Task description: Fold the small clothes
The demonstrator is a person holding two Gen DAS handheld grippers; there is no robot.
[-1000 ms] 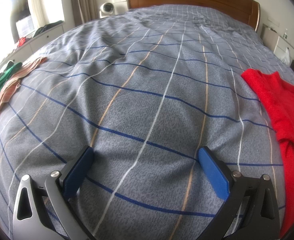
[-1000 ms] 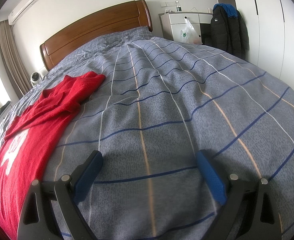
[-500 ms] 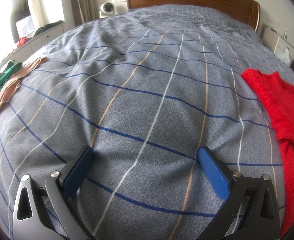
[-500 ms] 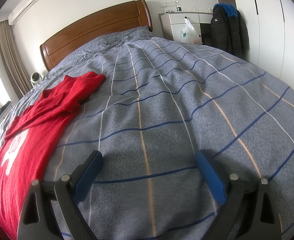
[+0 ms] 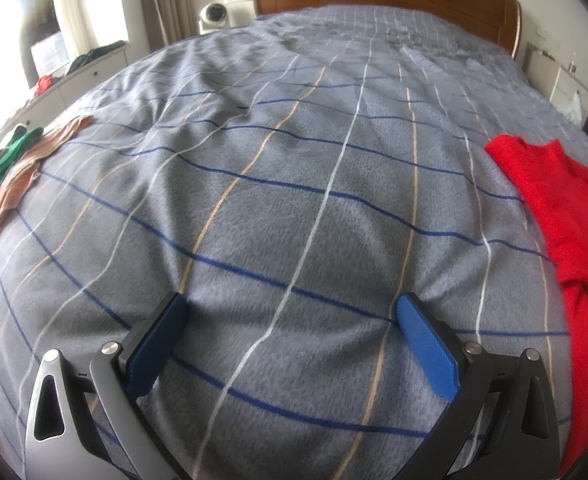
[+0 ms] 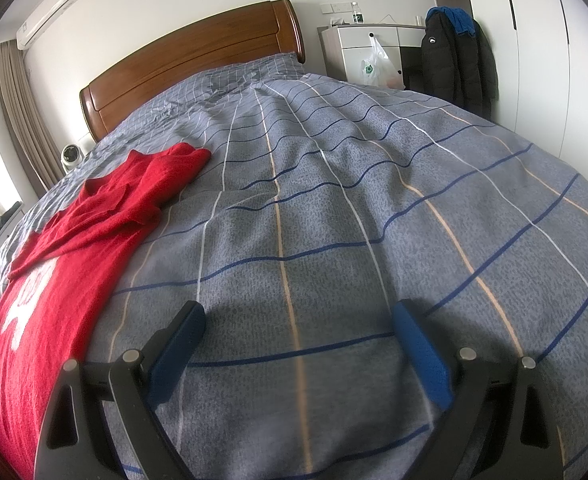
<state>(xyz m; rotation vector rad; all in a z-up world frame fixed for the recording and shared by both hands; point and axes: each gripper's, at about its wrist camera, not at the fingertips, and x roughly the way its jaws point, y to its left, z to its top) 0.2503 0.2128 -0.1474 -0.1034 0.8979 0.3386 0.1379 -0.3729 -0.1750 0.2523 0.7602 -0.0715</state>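
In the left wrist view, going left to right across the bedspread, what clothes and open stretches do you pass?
Green garment → tan garment → bare checked bedspread → red sweater at the right edge.

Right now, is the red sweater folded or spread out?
Mostly spread: the red sweater lies flat on the bed, one sleeve across its chest.
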